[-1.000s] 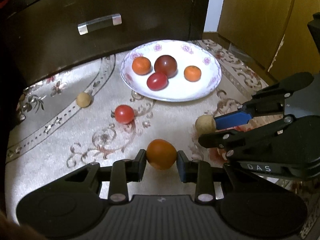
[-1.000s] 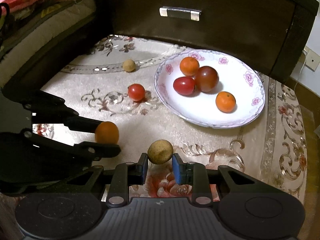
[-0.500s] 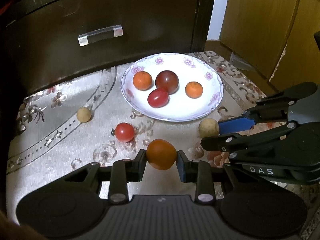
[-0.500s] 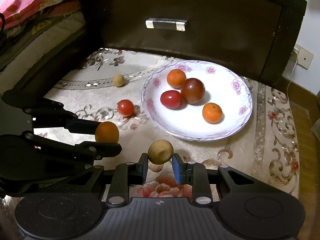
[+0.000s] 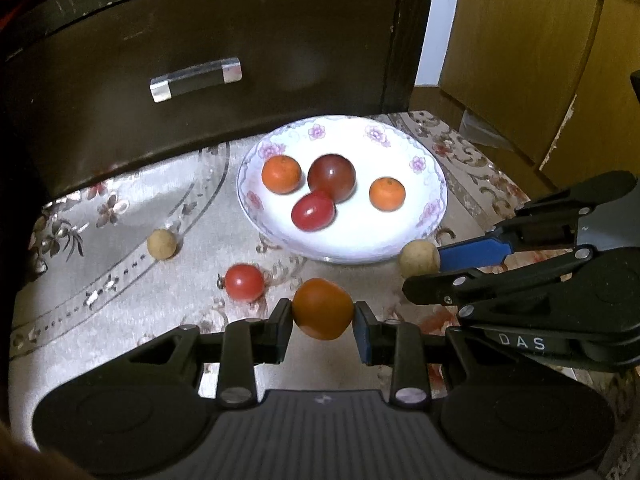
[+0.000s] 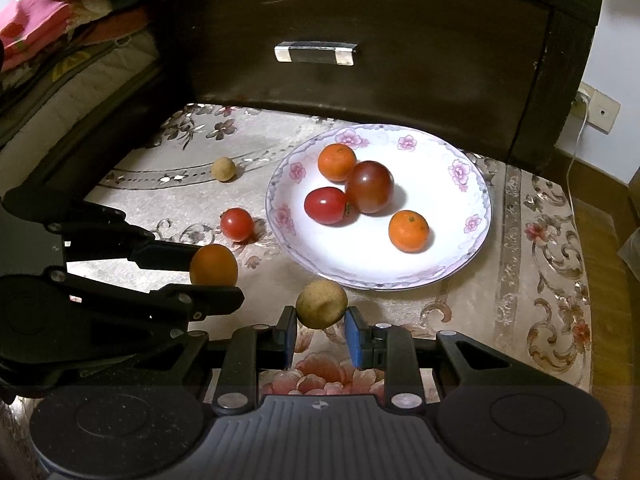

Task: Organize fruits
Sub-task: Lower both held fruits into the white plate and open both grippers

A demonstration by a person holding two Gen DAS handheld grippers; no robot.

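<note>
both claws carried closer to the plate than a second ago, left gripper clamping the orange fruit, right gripper clamping the tan fruit, drop-off looks next.

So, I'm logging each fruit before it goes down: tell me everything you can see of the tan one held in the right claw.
The tan fruit is small, round and matte, with a dull beige, faintly speckled skin like a longan's. The right claw grips it between its blue-padded tips, one pad on each side, and nothing else touches it. It hangs above the patterned cloth, just short of the floral plate's near rim, beside the orange fruit in the left claw.
</note>
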